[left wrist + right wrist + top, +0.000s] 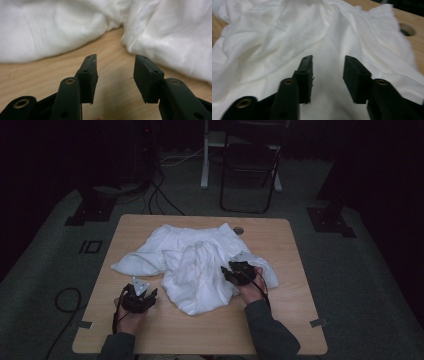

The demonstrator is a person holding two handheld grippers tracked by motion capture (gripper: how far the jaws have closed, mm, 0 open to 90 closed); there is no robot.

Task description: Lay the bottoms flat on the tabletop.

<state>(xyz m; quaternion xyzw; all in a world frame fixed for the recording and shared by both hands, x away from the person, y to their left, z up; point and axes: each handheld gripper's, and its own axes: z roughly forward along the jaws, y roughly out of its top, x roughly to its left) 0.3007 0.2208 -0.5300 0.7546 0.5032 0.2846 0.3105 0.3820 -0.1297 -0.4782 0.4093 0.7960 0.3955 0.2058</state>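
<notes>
Dim carpeted floor surrounded one light wooden table [280, 320], and nearest the person's edge the tabletop lay bare. Two grippers worked over it. At the near left, the left gripper [150, 296] sat low over bare wood, just short of the cloth; in the left gripper view [115, 75] its jaws stood moderately apart with nothing between them, only tabletop showing in the gap. Further in and to the right, the right gripper [227, 272] hovered over the near right part of the cloth; in the right gripper view [328, 77] its jaws stood partly apart with white fabric beneath them and none pinched between the pads.

One crumpled white garment [195, 260] lay across the middle of the table, its long axis running roughly left to right, with one sleeve-like lobe pointing to the left edge and a broader fold hanging toward the near side. Beyond it, a small round hole [238, 230] showed in the tabletop near the far edge. Past the table stood one dark folding chair [250, 165].
</notes>
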